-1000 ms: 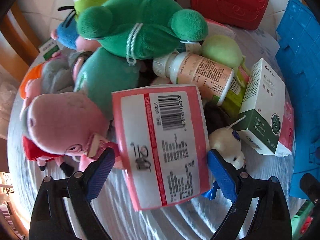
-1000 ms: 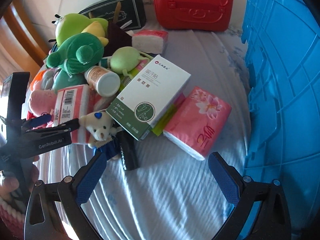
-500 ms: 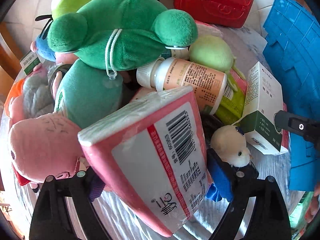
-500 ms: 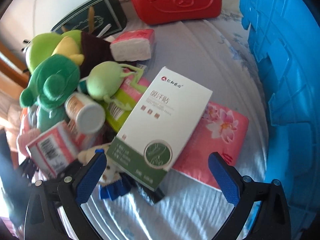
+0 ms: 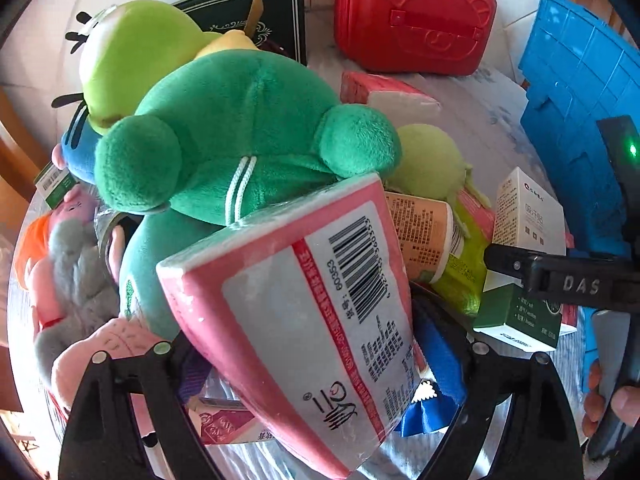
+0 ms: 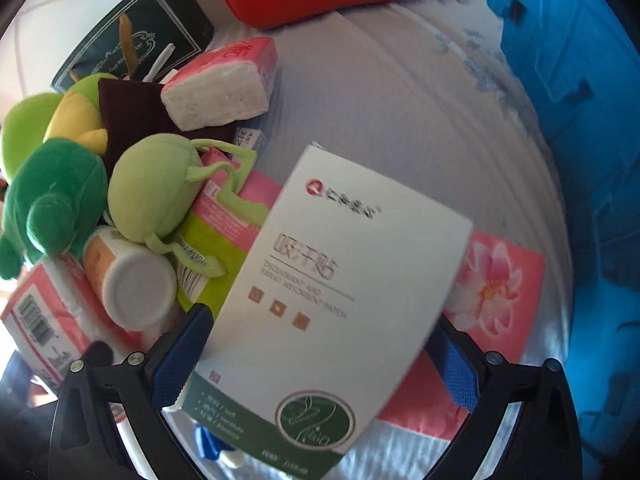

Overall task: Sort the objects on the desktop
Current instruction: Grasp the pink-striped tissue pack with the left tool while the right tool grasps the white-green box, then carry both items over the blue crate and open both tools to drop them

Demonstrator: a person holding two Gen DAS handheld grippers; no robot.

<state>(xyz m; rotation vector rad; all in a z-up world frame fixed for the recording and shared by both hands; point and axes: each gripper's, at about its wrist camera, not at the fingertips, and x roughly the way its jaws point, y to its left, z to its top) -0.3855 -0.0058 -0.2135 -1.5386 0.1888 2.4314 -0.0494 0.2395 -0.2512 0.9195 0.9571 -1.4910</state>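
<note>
1. The left tool (image 5: 304, 364) grips a pink tissue pack (image 5: 304, 320) between its widely spread fingers and holds it tilted above the heap; its white label carries a barcode, the number 60353 and small Chinese print too fine to read.
2. The right tool (image 6: 320, 360) has its fingers on either side of a white and green box (image 6: 340, 300); whether the blue pads press on it cannot be told. The box shows a red round logo, large Chinese characters, blurred English lines, three small orange icons and a round green emblem.
3. In the left view the right tool's black arm reads "DAS", a green light glows on its body, and a person's fingers (image 5: 616, 404) show at the edge.
4. Just behind the tissue pack lies a dark green plush toy (image 5: 248, 140), with a lime plush toy (image 5: 132, 52) beyond it and a pink plush toy (image 5: 100, 360) at lower left.
5. An orange-labelled bottle (image 6: 128, 280) with a white cap lies beside a pale green plush toy (image 6: 156, 188).
6. A pink flowered tissue pack (image 6: 500, 288) lies partly under the box on the striped cloth of the worktop (image 6: 400, 120).
7. Further back are a second pink tissue pack (image 6: 224, 84), a dark box with gold script (image 6: 132, 40) and a red case (image 5: 412, 20).
8. A blue crate (image 6: 580, 120) stands at the right.
</note>
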